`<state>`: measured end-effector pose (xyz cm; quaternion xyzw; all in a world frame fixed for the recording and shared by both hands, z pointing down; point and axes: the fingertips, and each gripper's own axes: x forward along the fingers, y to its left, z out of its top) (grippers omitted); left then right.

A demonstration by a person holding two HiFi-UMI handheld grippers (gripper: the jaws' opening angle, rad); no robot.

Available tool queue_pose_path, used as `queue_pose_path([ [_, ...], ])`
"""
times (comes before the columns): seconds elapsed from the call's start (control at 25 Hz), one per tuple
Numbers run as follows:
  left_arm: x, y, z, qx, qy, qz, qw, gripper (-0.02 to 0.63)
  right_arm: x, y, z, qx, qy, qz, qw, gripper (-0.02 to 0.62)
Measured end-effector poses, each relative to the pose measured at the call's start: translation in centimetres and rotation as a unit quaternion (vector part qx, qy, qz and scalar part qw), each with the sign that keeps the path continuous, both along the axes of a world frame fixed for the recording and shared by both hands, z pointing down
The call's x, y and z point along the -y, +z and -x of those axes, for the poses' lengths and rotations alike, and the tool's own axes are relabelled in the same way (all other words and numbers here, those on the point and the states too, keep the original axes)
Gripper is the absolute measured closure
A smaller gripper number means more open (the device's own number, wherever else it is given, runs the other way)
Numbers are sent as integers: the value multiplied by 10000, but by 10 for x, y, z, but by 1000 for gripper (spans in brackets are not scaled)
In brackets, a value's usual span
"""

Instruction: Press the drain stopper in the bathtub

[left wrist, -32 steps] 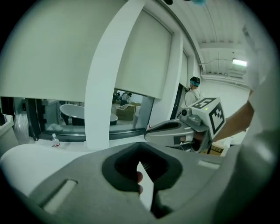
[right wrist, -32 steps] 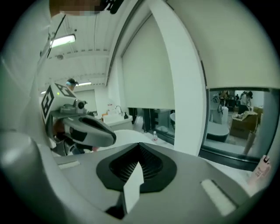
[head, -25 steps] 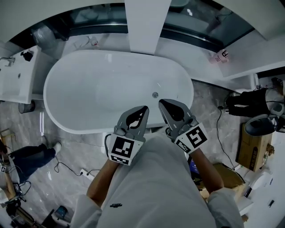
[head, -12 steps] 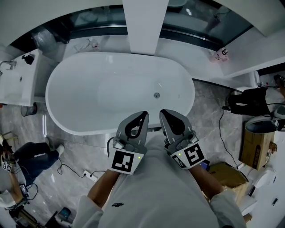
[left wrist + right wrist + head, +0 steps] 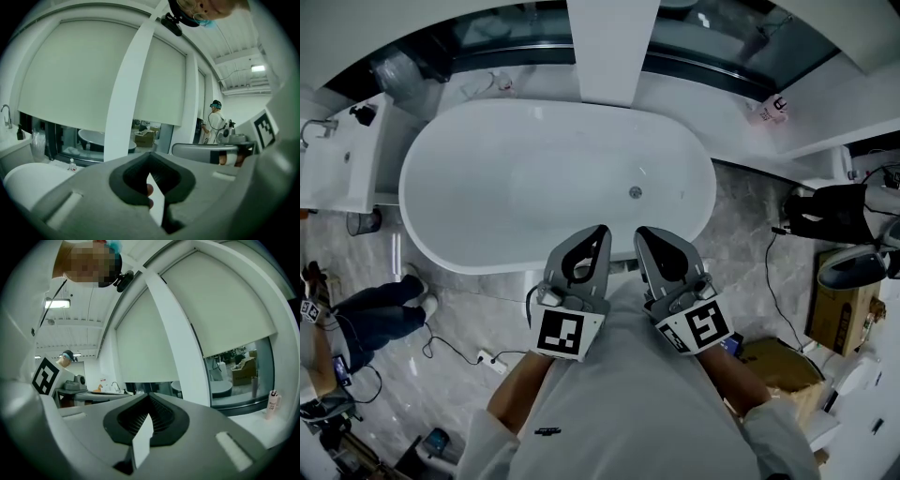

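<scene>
Head view, looking steeply down on a white oval bathtub [image 5: 469, 141] that fills the upper middle of the frame, its long axis running left to right. The drain stopper [image 5: 635, 192] is a small round metal disc on the tub floor, right of the tub's middle and just above the centre of the frame.

Two grey hand-held grippers sit side by side at the centre of the frame, below the tub's near rim, both pointing up the frame toward the tub. The left hand-held gripper [image 5: 599, 235] has its jaws closed together with nothing between them. In its own view only a fingertip shows through the hollow behind the pads. The right hand-held gripper [image 5: 644, 236] is likewise closed on itself and carries nothing.

The stopper lies above both tips in the frame, over the rim and down inside the tub, apart from either tool. It sits almost straight up the frame from the right tip and up and to the right of the left tip. The right one therefore looks the nearer, and probably the better placed to press. Reaching the stopper seems to call for a forward and downward move past the rim.
</scene>
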<state>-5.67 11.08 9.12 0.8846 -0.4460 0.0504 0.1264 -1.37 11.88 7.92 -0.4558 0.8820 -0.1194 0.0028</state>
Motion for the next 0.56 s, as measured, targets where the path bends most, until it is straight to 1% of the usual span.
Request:
queue_pose_path([
  [0.16, -7, 1, 1, 29, 58, 40, 10000, 601, 0, -1, 5, 95, -102, 128, 9998, 595],
  [0.28, -6, -1, 5, 2, 54, -2, 10000, 601, 5, -3, 10, -143, -120, 155, 9997, 595],
  [0.4, -9, -2, 17, 48, -52, -22, 10000, 601, -1, -6, 12, -339, 273, 175, 9989, 595],
  [0.56, -8, 5, 29, 266, -123, -136, 9995, 601, -8, -13, 11, -253, 811, -3, 9964, 595],
])
